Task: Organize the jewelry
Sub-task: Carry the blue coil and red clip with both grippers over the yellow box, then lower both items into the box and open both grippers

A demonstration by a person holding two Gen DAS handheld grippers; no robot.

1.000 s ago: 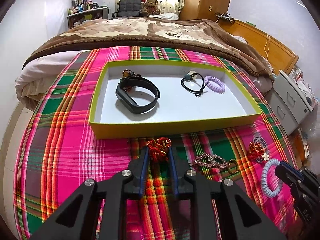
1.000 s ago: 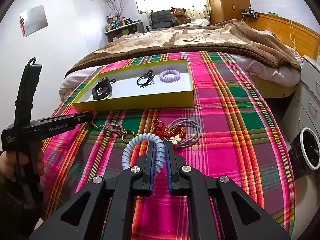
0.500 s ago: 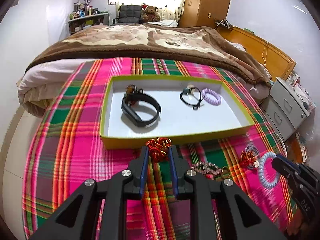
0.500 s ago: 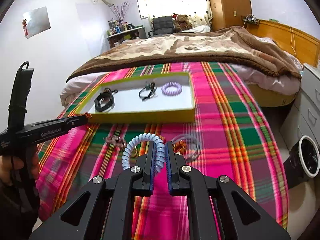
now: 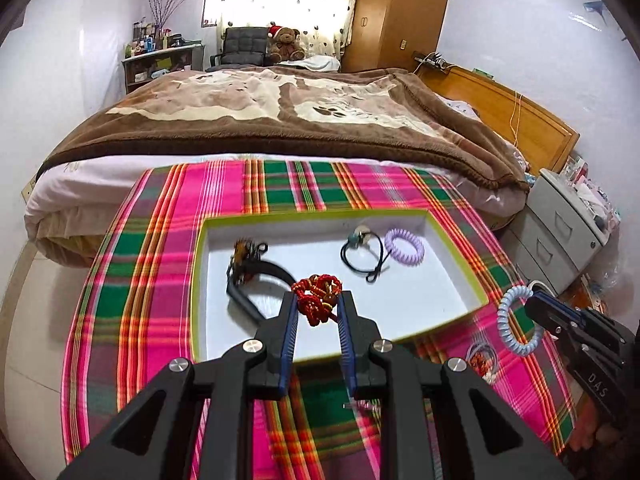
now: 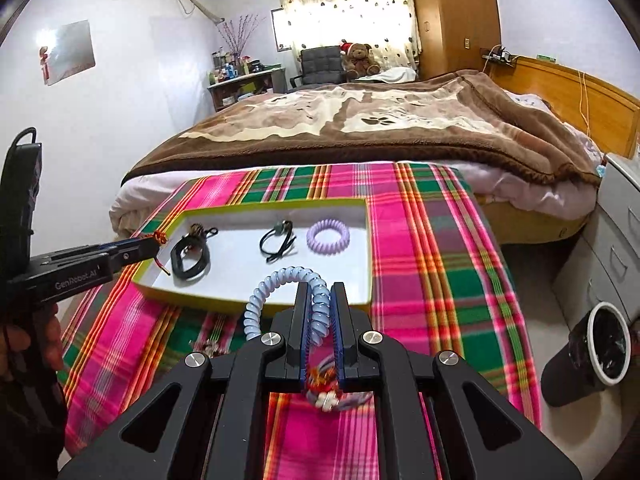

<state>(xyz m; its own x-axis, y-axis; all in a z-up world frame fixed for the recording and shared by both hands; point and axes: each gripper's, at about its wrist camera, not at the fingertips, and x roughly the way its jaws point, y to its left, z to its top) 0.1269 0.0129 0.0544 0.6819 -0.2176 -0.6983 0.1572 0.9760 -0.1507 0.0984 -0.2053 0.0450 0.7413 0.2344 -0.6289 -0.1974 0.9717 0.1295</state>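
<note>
My left gripper (image 5: pixel 316 306) is shut on a red and gold beaded bracelet (image 5: pixel 317 298) and holds it in the air over the near part of the yellow-rimmed white tray (image 5: pixel 456 280). My right gripper (image 6: pixel 320 300) is shut on a pale blue coil hair tie (image 6: pixel 280 284), raised above the plaid cloth just before the tray's near wall (image 6: pixel 240 303). In the tray lie a black band (image 5: pixel 256 276), a black hair tie (image 5: pixel 362 254) and a purple coil tie (image 5: pixel 404 242). The left gripper also shows in the right wrist view (image 6: pixel 154 242).
On the plaid cloth (image 5: pixel 132 280) near the tray lie a red knot piece with grey ties (image 5: pixel 482 358) and a beaded clip (image 6: pixel 208 346). A bed with a brown blanket (image 5: pixel 280 112) is behind. Grey drawers (image 5: pixel 560 232) and a bin (image 6: pixel 600 344) stand at the right.
Both grippers have lifted their pieces off the cloth and moved forward toward the tray; the left one now hangs over the tray's near part.
</note>
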